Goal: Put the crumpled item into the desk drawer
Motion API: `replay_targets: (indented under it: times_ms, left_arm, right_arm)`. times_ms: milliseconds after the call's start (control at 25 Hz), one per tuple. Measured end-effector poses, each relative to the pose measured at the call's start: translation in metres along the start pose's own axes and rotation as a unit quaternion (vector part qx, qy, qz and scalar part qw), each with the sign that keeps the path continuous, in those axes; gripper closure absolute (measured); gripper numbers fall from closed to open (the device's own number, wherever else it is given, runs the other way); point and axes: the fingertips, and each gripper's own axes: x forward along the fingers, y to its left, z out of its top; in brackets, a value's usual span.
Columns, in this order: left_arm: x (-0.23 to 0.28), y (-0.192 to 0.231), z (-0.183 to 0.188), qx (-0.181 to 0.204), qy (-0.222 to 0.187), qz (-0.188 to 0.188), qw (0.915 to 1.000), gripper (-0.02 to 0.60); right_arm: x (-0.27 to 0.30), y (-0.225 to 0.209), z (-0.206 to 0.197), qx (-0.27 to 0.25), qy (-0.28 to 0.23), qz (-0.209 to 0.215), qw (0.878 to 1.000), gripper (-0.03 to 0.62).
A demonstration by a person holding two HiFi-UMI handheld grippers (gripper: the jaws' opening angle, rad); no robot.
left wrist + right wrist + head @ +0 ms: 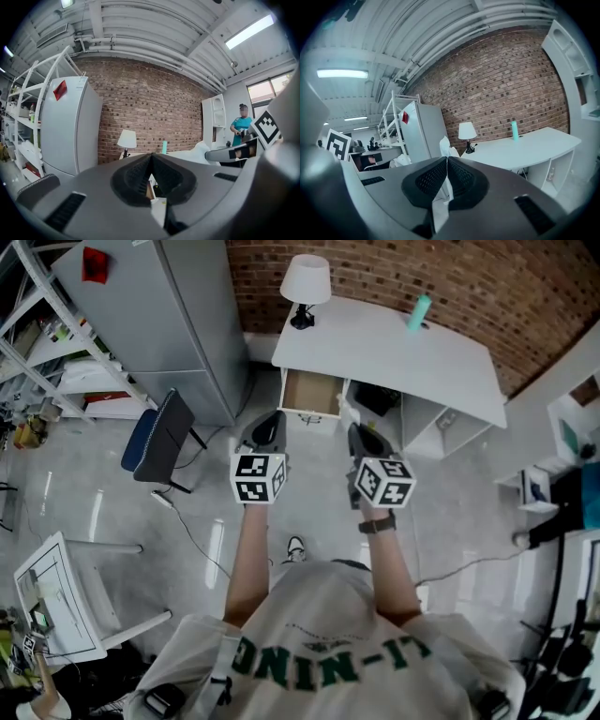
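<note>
A white desk [394, 352] stands against the brick wall, and its drawer [310, 393] at the left end is pulled open, showing a bare wooden bottom. My right gripper [446, 159] is shut on a white crumpled paper [440, 208], which sticks out above and below the pads. In the head view this right gripper [361, 430] hangs over the floor just in front of the desk, to the right of the drawer. My left gripper [269, 418] is held beside it, a little short of the drawer front. In its own view the left gripper [151, 157] is shut with nothing in it.
A white lamp [305, 287] and a teal bottle [418, 312] stand on the desk. A tall grey cabinet [159, 315] and a dark office chair [159, 437] are to the left. A small white table [56, 601] is at the lower left. A person in teal [581, 502] stands at the right.
</note>
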Motion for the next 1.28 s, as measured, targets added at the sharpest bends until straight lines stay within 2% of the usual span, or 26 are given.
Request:
replay_targets:
  times_ms: [360, 720, 1280]
  left_arm:
    - [0.031, 0.038, -0.027, -0.013, 0.026, -0.025, 0.9993, 0.583]
    - [0.077, 0.056, -0.056, -0.035, 0.041, -0.03, 0.9981, 0.583]
    - [0.158, 0.078, -0.078, -0.058, 0.081, -0.032, 0.9945, 0.583]
  right_arm:
    - [0.043, -0.003, -0.019, 0.009, 0.02, -0.026, 0.999, 0.586]
    - [0.098, -0.027, -0.033, 0.001, 0.053, -0.015, 0.998, 0.586]
    - [0.186, -0.075, -0.05, 0.022, 0.105, -0.011, 0.994, 0.586]
